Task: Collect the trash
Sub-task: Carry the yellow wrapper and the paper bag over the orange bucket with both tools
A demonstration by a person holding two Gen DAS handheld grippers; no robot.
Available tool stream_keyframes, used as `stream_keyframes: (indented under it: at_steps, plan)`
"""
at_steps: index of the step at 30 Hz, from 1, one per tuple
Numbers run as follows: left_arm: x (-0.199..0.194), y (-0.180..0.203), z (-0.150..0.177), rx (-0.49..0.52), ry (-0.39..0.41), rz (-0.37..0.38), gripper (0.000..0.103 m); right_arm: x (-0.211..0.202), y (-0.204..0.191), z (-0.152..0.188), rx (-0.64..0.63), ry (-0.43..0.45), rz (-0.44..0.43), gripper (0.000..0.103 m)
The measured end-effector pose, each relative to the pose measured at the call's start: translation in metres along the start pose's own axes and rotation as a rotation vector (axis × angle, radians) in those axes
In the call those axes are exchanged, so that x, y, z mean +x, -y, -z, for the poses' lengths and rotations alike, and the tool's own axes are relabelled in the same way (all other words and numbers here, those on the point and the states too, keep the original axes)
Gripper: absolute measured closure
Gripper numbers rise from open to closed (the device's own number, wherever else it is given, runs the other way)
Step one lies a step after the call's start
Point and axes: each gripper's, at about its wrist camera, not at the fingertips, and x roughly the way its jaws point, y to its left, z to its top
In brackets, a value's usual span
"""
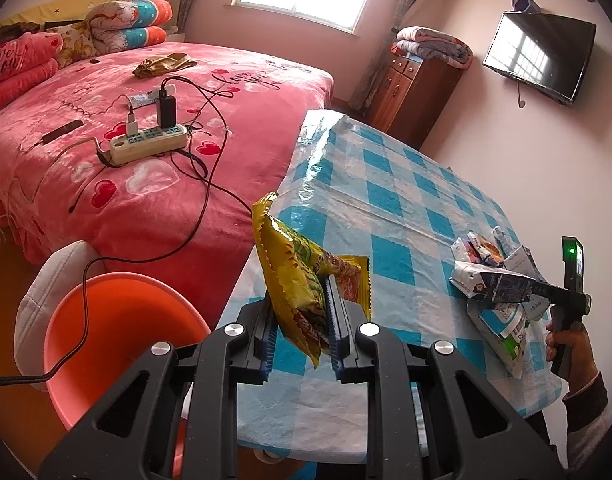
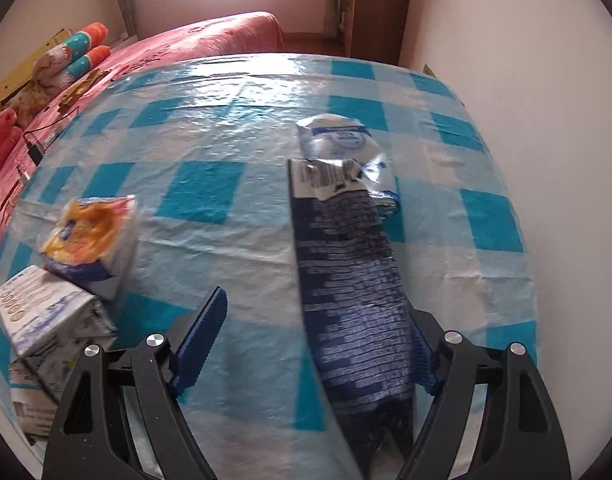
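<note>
The left hand-held gripper (image 1: 301, 316) is clamped on a yellow snack wrapper (image 1: 301, 280), held over the near left edge of the surface (image 1: 386, 200), beside an orange bin (image 1: 117, 328). The right hand-held gripper (image 2: 318, 336) stands wide; a flattened blue carton (image 2: 354, 288) lies against its right finger, seemingly not pinched. More cartons (image 2: 65, 280) sit by the left edge.

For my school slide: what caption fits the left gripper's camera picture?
Left gripper pinches a yellow snack wrapper beside the orange bin.
</note>
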Motion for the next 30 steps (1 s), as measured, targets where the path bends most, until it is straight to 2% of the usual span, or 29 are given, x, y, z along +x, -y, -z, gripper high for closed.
stream_keyframes:
  at_steps: [4, 6, 7, 9, 11, 16, 21, 26, 30]
  plan:
    - [0.005, 0.002, 0.002, 0.002, -0.015, -0.005, 0.080, 0.003, 0.011, 0.004, 0.018, 0.018, 0.022, 0.024]
    - [0.008, 0.005, 0.002, 0.007, -0.023, -0.006, 0.080, -0.001, 0.016, 0.007, 0.027, 0.040, 0.026, 0.043]
    - [0.009, 0.007, 0.003, 0.010, -0.026, -0.006, 0.080, -0.003, 0.017, 0.008, 0.029, 0.047, 0.028, 0.048]
    - [0.011, 0.010, 0.003, 0.013, -0.029, -0.005, 0.080, -0.009, 0.018, 0.009, 0.024, 0.071, 0.034, 0.064]
    - [0.013, 0.012, 0.003, 0.014, -0.031, -0.003, 0.080, -0.016, 0.016, 0.011, 0.008, 0.098, 0.045, 0.071]
    - [0.012, 0.013, 0.002, 0.013, -0.024, -0.003, 0.080, -0.034, 0.008, 0.013, -0.028, 0.157, 0.040, 0.072]
    - [0.005, 0.012, 0.000, 0.011, -0.008, -0.007, 0.080, -0.054, -0.003, 0.010, -0.030, 0.201, -0.008, 0.072]
    - [-0.008, 0.004, -0.005, 0.009, 0.019, -0.024, 0.080, -0.082, -0.028, 0.000, -0.048, 0.254, -0.090, 0.072]
    - [-0.024, -0.006, -0.008, 0.009, 0.046, -0.057, 0.080, -0.105, -0.061, -0.010, -0.078, 0.287, -0.207, 0.072]
